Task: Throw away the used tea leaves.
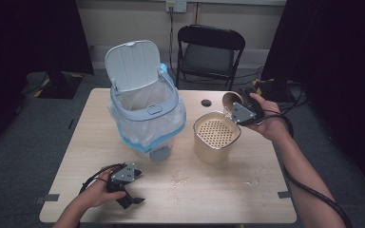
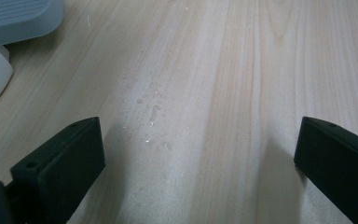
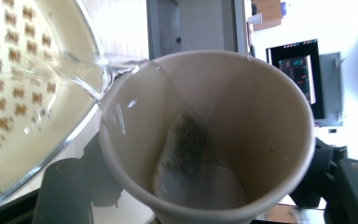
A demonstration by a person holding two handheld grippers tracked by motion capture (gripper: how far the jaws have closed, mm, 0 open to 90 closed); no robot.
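Note:
My right gripper [image 1: 235, 105] is shut on a tilted paper cup [image 1: 231, 99] over the rim of a beige container [image 1: 216, 137] that has a perforated strainer top. In the right gripper view, water [image 3: 86, 74] runs from the lip of the cup [image 3: 242, 116] onto the strainer [image 3: 18, 93]. A wet tea bag [image 3: 182, 149] clings inside the cup, and the black fingers [image 3: 63, 191] stand on either side of it. My left gripper [image 1: 130, 198] rests on the table near the front left. Its jaws are open with nothing between them [image 2: 198, 163].
A white pedal bin [image 1: 145, 109] with its lid up and a clear bag liner stands at the table's back left, its pedal [image 2: 14, 18] near my left gripper. Spilled droplets [image 1: 185, 179] wet the wooden table [image 1: 247, 204]. A black folding chair [image 1: 209, 50] stands behind the table.

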